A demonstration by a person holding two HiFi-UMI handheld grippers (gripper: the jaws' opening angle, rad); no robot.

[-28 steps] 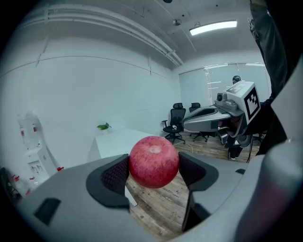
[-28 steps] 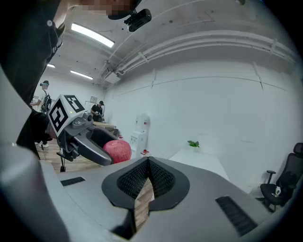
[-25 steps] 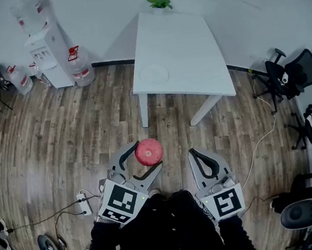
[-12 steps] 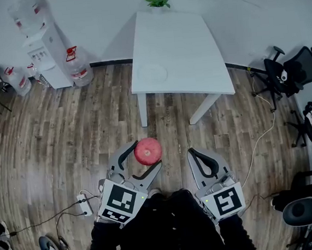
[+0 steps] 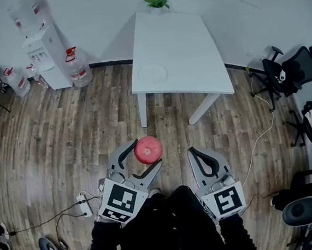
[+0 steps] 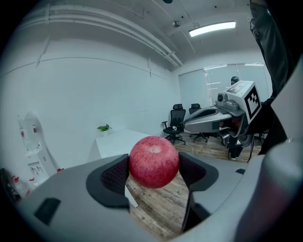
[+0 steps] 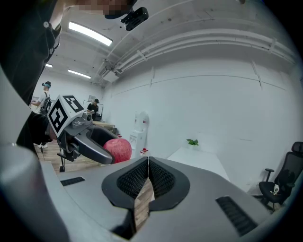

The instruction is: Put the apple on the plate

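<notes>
Apple: aloft over wood floor, well short of goal. White table stands ahead of us. Left gripper jaws clamp apple by its sides, a secure hold for carrying. Right gripper jaws pressed together, nothing between; we judge it spare. Plate near table's front-left edge, bare, awaiting fruit.

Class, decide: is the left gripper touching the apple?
Touching. In the left gripper view, the left gripper has both pads pressed against the sides of the apple.
</notes>
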